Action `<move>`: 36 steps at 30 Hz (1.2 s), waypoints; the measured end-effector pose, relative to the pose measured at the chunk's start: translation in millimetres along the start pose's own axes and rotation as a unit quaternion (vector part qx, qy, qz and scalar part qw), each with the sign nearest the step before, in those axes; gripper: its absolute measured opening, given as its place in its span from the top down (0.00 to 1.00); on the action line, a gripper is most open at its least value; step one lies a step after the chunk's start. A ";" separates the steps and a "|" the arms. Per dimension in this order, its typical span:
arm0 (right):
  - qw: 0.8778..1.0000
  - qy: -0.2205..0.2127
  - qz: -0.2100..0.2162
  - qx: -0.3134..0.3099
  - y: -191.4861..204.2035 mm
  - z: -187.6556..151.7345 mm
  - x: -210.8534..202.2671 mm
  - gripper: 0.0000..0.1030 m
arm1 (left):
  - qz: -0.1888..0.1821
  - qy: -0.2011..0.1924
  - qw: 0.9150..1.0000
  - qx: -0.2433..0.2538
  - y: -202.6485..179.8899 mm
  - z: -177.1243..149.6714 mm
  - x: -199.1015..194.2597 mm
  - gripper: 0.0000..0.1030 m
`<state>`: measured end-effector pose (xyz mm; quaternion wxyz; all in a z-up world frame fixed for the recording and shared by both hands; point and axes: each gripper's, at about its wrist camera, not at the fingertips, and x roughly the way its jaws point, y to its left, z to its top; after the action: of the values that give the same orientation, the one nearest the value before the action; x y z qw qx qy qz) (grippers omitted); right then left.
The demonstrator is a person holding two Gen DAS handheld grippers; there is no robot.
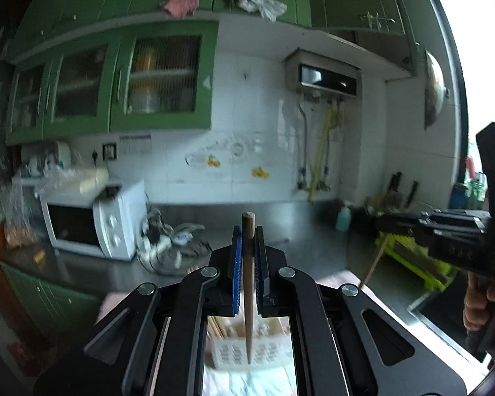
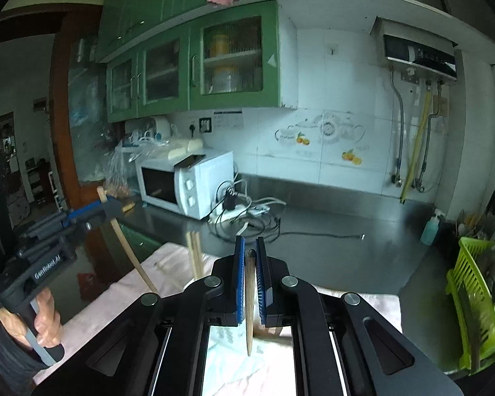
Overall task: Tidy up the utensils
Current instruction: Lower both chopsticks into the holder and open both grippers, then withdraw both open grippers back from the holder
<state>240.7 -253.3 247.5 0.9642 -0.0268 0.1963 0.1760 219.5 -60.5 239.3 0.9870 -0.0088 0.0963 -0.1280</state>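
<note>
While both of my tongs are lifted clear of the counter, each one is clamped on a single wooden chopstick. The left tongs pinch their chopstick between the blue pad and the black one, jaws nearly together; the blunt end stands up past the fingertips and the thin end points down below them, toward a white slotted basket that shows blurred beneath. The right tongs grip their chopstick the same way, thick end at the tips, point hanging down over the pink cloth.

From the right camera I see the left tongs off to the left side, a hand around the handle, the chopstick sticking out above and below the jaws. Its curve there is most likely the lens.

More chopsticks stand just ahead and left of the right tongs, upright, likely in a holder I cannot see.

Handling notes, as I judge them:
- Light, stiff, slim wood. No weight to fight.
- Smooth and round, so it can pivot between the pads if held at one narrow spot.
- Both grips sit near the thick end, which is the better place: more wood for the pads to bite.
- The long free end swings with any wrist roll, so aiming the tip needs slow turning.
- Not fragile, but thin enough to snap if levered against a rim.

A green rack stands far right of the right tongs.
</note>
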 end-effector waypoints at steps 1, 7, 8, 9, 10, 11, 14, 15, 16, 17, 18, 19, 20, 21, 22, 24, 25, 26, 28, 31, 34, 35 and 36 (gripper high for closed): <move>1.000 -0.001 -0.002 0.004 -2.9 2.7 5.2 0.94 | 0.005 -0.004 1.000 0.001 1.2 5.1 6.5 0.95; 1.000 -0.008 -0.007 0.030 -23.5 11.1 35.0 0.94 | 0.035 -0.012 0.999 -0.004 15.5 17.3 44.5 0.95; 0.999 -0.009 -0.007 0.034 -26.3 10.7 40.9 0.94 | 0.038 -0.011 0.999 -0.004 17.6 16.3 51.3 0.95; 0.999 -0.008 -0.008 0.038 -28.5 9.7 47.0 0.94 | 0.039 -0.008 0.999 -0.006 19.3 14.7 57.4 0.95; 0.999 -0.007 -0.008 0.040 -29.9 8.0 52.3 0.94 | 0.043 0.001 0.999 -0.011 22.2 10.7 67.3 0.95; 0.999 -0.006 -0.008 0.041 -30.8 7.3 56.2 0.94 | 0.045 0.004 0.999 -0.012 23.8 8.1 71.4 0.95; 0.999 0.005 -0.004 0.040 -30.2 -2.3 72.5 0.94 | 0.048 0.023 0.998 -0.019 28.8 -6.9 87.0 0.95; 0.999 0.014 -0.001 0.037 -28.8 -7.8 79.1 0.94 | 0.047 0.033 0.998 -0.024 30.7 -12.9 92.4 0.95; 0.999 0.017 -0.001 0.036 -27.8 -11.9 81.7 0.94 | 0.050 0.038 0.998 -0.025 32.9 -17.2 95.8 0.95; 0.999 0.022 -0.002 0.035 -26.8 -16.1 85.3 0.94 | 0.054 0.045 0.997 -0.028 34.2 -21.2 98.7 0.95; 0.999 0.026 -0.001 0.035 -26.0 -20.0 88.0 0.94 | 0.049 0.053 0.997 -0.033 36.1 -24.6 101.1 0.95; 0.999 0.032 0.001 0.035 -25.8 -24.2 91.2 0.93 | 0.045 0.058 0.997 -0.038 38.2 -26.9 102.9 0.95; 0.999 0.036 0.003 0.036 -26.1 -27.6 93.4 0.93 | 0.043 0.064 0.996 -0.041 39.4 -29.4 103.8 0.95; 0.999 0.038 0.005 0.036 -26.3 -29.5 94.1 0.93 | 0.047 0.066 0.996 -0.040 40.2 -31.0 102.9 0.93; 0.999 0.038 0.001 0.033 -25.3 -31.5 93.5 0.91 | 0.049 0.066 0.996 -0.040 40.6 -32.1 101.6 0.90; 0.999 0.036 -0.004 0.030 -23.6 -32.9 89.5 0.83 | 0.045 0.069 0.996 -0.041 40.6 -33.2 98.1 0.87; 0.999 0.034 -0.005 0.032 -23.1 -32.9 87.2 0.79 | 0.043 0.071 0.996 -0.041 40.3 -33.6 94.2 0.77; 0.999 0.032 -0.007 0.032 -23.2 -32.1 84.0 0.77 | 0.044 0.071 0.996 -0.041 39.1 -33.9 90.9 0.60; 0.999 0.025 -0.013 0.028 -21.6 -32.3 74.8 0.73 | 0.050 0.060 0.996 -0.041 37.6 -34.9 78.2 0.48; 0.999 0.021 -0.016 0.023 -17.2 -36.7 58.0 0.62 | 0.045 0.057 0.996 -0.044 36.5 -38.3 56.7 0.31; 0.999 0.022 -0.023 0.014 -9.6 -51.3 36.7 0.55 | 0.057 0.049 0.996 -0.047 37.6 -47.7 30.1 0.16; 0.999 0.023 -0.024 0.014 -7.9 -57.0 30.7 0.51 | 0.062 0.048 0.996 -0.047 38.0 -51.6 21.0 0.10; 0.999 0.023 -0.026 0.017 -5.6 -64.7 22.9 0.46 | 0.068 0.048 0.995 -0.050 39.2 -57.8 9.2 0.08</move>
<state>238.4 -258.8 178.9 0.9642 -0.0193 0.2202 0.1465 226.9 -24.5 179.3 0.9861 -0.0452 0.1499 -0.0561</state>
